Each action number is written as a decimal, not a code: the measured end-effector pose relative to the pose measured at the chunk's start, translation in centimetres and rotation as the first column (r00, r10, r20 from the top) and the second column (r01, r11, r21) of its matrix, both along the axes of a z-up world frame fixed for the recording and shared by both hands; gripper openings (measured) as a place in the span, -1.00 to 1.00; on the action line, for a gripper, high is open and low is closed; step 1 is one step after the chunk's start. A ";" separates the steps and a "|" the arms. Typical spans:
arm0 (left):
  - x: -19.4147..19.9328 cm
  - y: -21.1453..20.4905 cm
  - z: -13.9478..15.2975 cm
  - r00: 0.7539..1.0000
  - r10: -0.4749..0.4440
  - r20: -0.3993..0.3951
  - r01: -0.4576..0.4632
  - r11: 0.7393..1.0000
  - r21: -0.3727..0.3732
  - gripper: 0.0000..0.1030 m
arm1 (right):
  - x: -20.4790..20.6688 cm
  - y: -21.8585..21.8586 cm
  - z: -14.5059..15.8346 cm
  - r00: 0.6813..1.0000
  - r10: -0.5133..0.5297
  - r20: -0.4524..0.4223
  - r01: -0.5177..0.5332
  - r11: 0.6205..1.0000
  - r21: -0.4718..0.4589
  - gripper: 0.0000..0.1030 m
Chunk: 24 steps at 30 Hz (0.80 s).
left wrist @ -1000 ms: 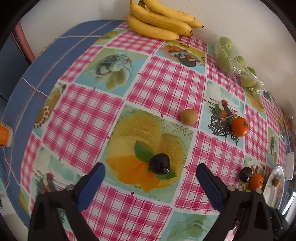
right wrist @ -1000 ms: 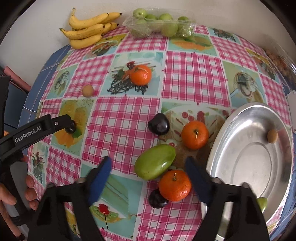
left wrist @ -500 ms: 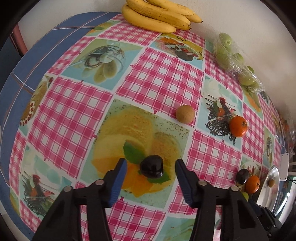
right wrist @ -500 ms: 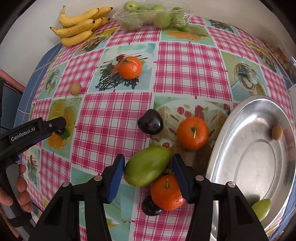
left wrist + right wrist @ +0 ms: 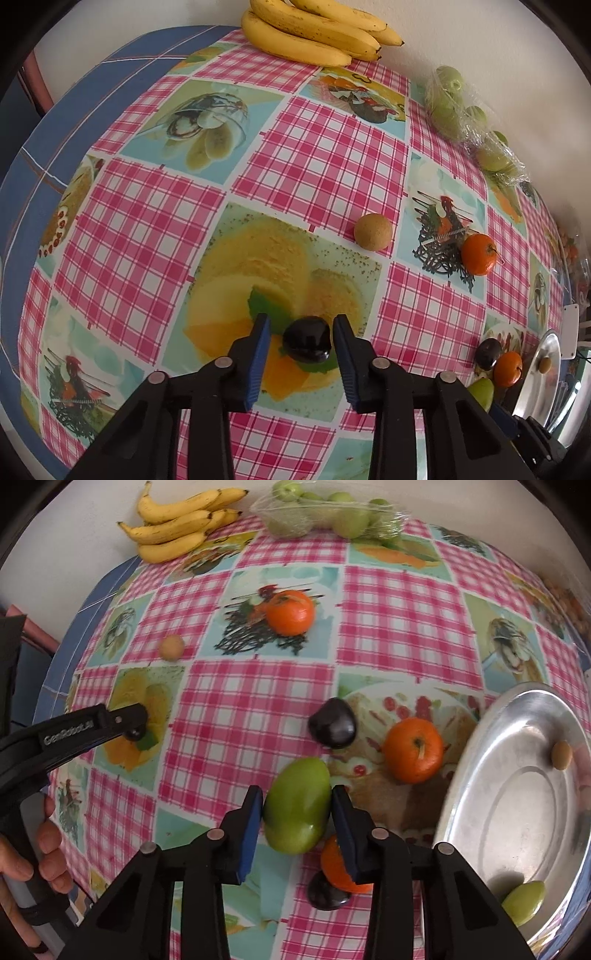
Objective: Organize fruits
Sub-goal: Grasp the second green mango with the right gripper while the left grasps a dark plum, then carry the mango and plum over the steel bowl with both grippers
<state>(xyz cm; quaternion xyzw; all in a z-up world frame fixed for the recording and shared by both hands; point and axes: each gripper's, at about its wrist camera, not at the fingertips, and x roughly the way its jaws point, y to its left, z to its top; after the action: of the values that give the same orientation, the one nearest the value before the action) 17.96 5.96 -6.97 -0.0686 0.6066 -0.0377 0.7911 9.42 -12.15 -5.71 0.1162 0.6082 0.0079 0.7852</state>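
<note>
While most of the fruit lies loose on the checked tablecloth point(image 5: 258, 709), my oval steel tray point(image 5: 517, 738) holds only a small tan fruit point(image 5: 562, 755) and a little green one point(image 5: 524, 902). My left gripper point(image 5: 301, 343) is closing around a small glossy dark plum point(image 5: 306, 339), pads not quite touching. My right gripper point(image 5: 297, 808) is closing, both pads against a smooth green mango point(image 5: 297, 805). Oranges, another plum and more remain.

Checked tablecloth point(image 5: 399, 620) carries bananas point(image 5: 173, 524), bagged green fruit point(image 5: 332, 515), oranges point(image 5: 290, 612), silver tray point(image 5: 517, 746).
</note>
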 end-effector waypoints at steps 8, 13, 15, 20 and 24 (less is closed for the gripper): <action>0.4 -0.3 -0.3 1.000 -0.011 0.008 0.011 1.000 0.000 -0.46 | 0.1 0.7 -0.2 1.000 0.016 0.004 -0.016 0.999 -0.030 -0.24; 0.4 -0.4 -0.2 1.000 -0.019 0.012 0.019 1.000 0.005 -0.48 | 0.2 0.8 -0.3 1.000 0.016 0.006 -0.016 0.999 -0.032 -0.24; 0.3 -0.4 -0.1 1.000 -0.023 0.011 0.023 1.000 0.002 -0.48 | 0.1 0.7 -0.2 1.000 0.013 0.006 -0.013 1.000 -0.025 -0.24; 0.0 -0.7 1.6 0.999 -0.034 0.043 0.034 0.999 -0.016 -0.49 | -0.3 0.2 0.3 1.000 0.006 0.019 -0.007 1.000 0.018 -0.25; -0.3 -1.3 3.3 0.996 -0.047 0.076 0.050 0.998 -0.030 -0.49 | -0.6 0.1 1.5 0.999 0.006 0.048 -0.007 1.000 0.029 -0.25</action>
<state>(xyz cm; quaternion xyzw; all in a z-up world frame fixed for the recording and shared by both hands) 17.71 4.67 -3.71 -0.0650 0.5773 -0.0690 0.8110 8.87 -12.08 -4.23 0.1254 0.5895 0.0221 0.7977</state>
